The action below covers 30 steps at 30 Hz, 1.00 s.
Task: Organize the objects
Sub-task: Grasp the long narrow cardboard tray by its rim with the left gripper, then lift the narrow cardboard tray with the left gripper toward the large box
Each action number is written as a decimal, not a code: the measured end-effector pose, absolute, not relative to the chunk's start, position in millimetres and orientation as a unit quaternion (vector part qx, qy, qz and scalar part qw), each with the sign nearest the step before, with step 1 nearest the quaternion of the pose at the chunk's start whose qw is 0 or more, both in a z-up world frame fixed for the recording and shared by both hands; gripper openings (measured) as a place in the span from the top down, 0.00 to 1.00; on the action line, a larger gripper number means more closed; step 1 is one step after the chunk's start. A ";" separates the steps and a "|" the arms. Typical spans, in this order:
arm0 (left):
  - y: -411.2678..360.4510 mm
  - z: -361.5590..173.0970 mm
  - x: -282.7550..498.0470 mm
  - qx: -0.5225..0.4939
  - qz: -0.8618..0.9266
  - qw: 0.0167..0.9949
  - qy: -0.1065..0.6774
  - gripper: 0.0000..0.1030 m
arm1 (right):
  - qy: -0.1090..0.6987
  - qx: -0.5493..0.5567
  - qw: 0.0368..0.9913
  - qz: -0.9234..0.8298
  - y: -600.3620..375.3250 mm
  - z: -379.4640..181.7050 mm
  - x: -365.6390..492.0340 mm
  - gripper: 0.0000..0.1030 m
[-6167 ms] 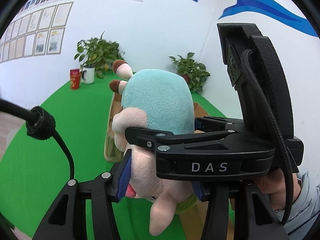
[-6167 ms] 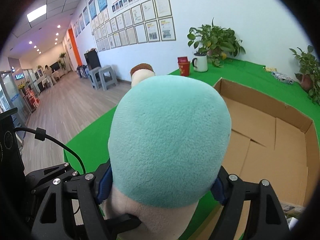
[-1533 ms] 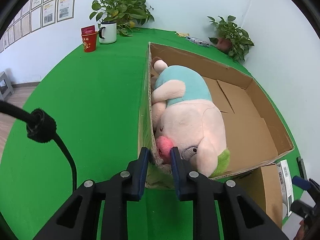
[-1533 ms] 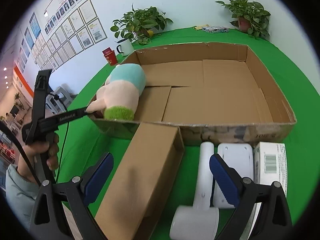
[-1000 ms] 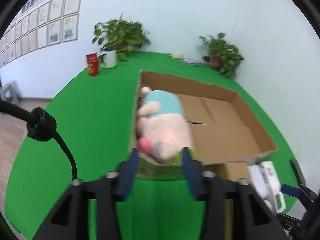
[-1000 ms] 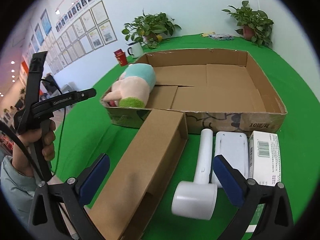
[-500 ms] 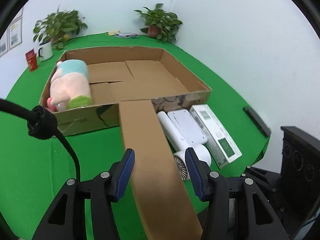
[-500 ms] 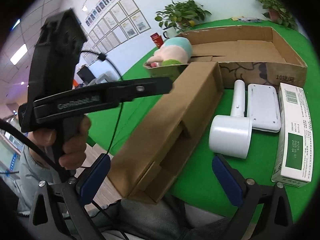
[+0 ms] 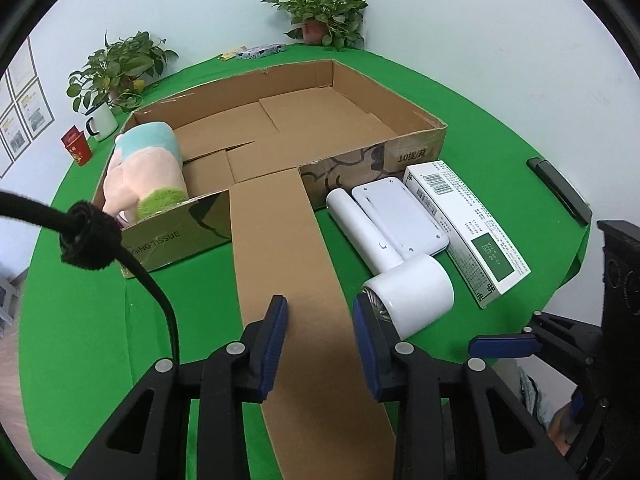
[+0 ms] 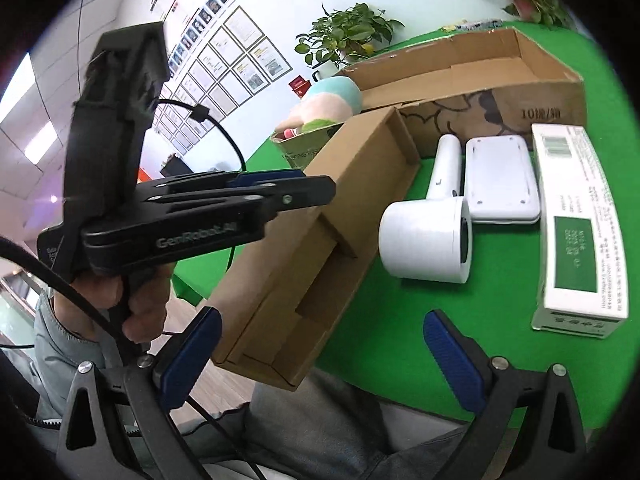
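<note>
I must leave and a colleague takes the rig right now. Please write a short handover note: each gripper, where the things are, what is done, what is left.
Left gripper: jaws closing above the long brown carton, pads not pressing on it, holding nothing.
Right gripper: open, empty, at the table's near edge by the carton's open end.
Done: the plush toy lies in the left end of the big cardboard tray.
Left: the long carton, leaning on the tray's front wall; the white hair dryer, the flat white device and the white-and-green box, side by side on the green cloth in front of the tray.
</note>
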State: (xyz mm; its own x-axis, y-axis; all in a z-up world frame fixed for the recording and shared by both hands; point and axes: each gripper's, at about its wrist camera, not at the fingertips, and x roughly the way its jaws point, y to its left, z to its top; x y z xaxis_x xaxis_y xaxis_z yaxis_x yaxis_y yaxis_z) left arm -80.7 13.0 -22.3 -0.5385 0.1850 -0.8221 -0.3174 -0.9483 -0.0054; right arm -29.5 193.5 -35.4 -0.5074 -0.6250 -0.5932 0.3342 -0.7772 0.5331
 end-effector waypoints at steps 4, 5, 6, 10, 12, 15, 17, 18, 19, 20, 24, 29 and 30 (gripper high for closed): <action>4.5 -17.7 -75.8 -0.454 0.877 0.148 0.058 0.76 | -0.180 0.406 0.296 -0.845 190.0 -35.9 -31.6 0.02; 0.3 -16.2 -74.5 -0.451 0.878 0.149 0.050 0.78 | -0.181 0.408 0.301 -0.843 189.1 -36.7 -32.3 0.02; -2.0 -15.2 -73.6 -0.450 0.880 0.148 0.042 0.78 | -0.180 0.410 0.305 -0.840 187.8 -37.3 -33.0 0.02; -17.7 -10.3 -68.1 -0.441 0.886 0.140 0.017 0.82 | -0.169 0.415 0.317 -0.836 179.9 -38.2 -39.7 0.02; -29.1 -7.5 -64.1 -0.435 0.890 0.134 0.008 0.84 | -0.163 0.417 0.322 -0.834 173.6 -38.9 -43.8 0.02; -52.7 -5.8 -58.0 -0.431 0.895 0.116 -0.022 0.89 | -0.157 0.424 0.326 -0.830 162.3 -40.2 -50.7 0.02; -71.3 -8.0 -53.5 -0.433 0.895 0.102 -0.036 0.91 | -0.151 0.425 0.330 -0.829 154.3 -38.7 -53.7 0.03; -77.6 -9.9 -52.2 -0.434 0.894 0.103 -0.042 0.91 | -0.148 0.424 0.333 -0.829 149.8 -36.8 -55.0 0.04; -86.5 -14.7 -51.1 -0.438 0.891 0.104 -0.054 0.91 | -0.145 0.423 0.338 -0.828 144.0 -34.8 -56.7 0.05; -91.7 -18.3 -49.4 -0.439 0.891 0.097 -0.060 0.91 | -0.141 0.423 0.342 -0.827 139.1 -33.6 -58.3 0.05; -115.9 -36.6 -44.4 -0.457 0.878 0.096 -0.100 0.92 | -0.106 0.431 0.340 -0.829 116.7 -30.7 -62.9 0.07; -111.7 -45.7 -29.7 -0.464 0.868 0.125 -0.121 0.92 | -0.079 0.458 0.305 -0.831 107.7 -38.6 -61.5 0.23; -109.2 -45.7 -28.0 -0.466 0.867 0.128 -0.122 0.92 | -0.077 0.459 0.291 -0.836 109.3 -37.8 -62.4 0.27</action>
